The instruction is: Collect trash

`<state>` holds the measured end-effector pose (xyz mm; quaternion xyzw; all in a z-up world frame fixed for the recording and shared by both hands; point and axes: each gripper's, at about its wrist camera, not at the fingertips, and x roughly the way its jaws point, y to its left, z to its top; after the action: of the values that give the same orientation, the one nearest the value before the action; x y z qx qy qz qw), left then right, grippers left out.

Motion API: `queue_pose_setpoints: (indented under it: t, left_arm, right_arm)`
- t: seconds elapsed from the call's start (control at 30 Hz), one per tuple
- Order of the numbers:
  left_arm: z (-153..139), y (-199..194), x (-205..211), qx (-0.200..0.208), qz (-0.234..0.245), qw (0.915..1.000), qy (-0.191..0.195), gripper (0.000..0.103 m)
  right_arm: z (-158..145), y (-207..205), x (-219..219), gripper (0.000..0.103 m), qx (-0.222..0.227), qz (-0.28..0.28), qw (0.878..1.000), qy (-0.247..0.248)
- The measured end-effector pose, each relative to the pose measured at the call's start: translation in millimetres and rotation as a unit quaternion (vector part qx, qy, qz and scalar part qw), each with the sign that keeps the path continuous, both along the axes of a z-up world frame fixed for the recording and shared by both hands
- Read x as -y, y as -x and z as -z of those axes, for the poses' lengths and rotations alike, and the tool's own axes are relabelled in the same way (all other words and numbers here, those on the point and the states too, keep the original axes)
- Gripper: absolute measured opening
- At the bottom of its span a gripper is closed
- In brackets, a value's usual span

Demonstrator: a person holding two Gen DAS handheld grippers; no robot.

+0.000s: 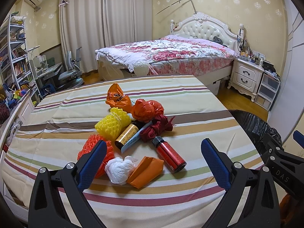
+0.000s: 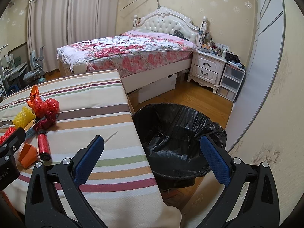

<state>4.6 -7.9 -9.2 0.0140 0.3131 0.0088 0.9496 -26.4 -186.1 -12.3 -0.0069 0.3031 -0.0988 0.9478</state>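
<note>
A pile of trash lies on the striped tablecloth [image 1: 190,117]: a white crumpled tissue [image 1: 118,169], an orange folded paper [image 1: 145,171], a red bottle [image 1: 170,154], a brown bottle with a yellow label [image 1: 127,135], yellow foam netting [image 1: 111,124], orange foam netting [image 1: 89,146], orange plastic bags [image 1: 146,109] and dark red ribbon [image 1: 157,128]. My left gripper [image 1: 153,152] is open and empty, just short of the tissue and the red bottle. My right gripper [image 2: 152,148] is open and empty, over the table's right edge beside a bin lined with a black bag [image 2: 176,133].
The bin also shows at the right in the left wrist view [image 1: 252,125]. A bed with a floral cover [image 2: 129,51] stands behind the table, with a white nightstand [image 2: 207,68] and plastic drawers [image 2: 230,81]. A bookshelf [image 1: 15,57] and desk chair [image 1: 71,72] stand far left.
</note>
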Motion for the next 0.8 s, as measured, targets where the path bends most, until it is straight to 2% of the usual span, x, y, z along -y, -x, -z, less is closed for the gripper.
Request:
queue_pose_setpoints:
  t: [0.8]
  left_arm:
    - [4.6,2.2,2.3,-0.001,0.001,1.0000,-0.002,0.097]
  right_arm:
    - [4.8,4.0,11.4,0.099,-0.003,0.000,1.000,-0.001]
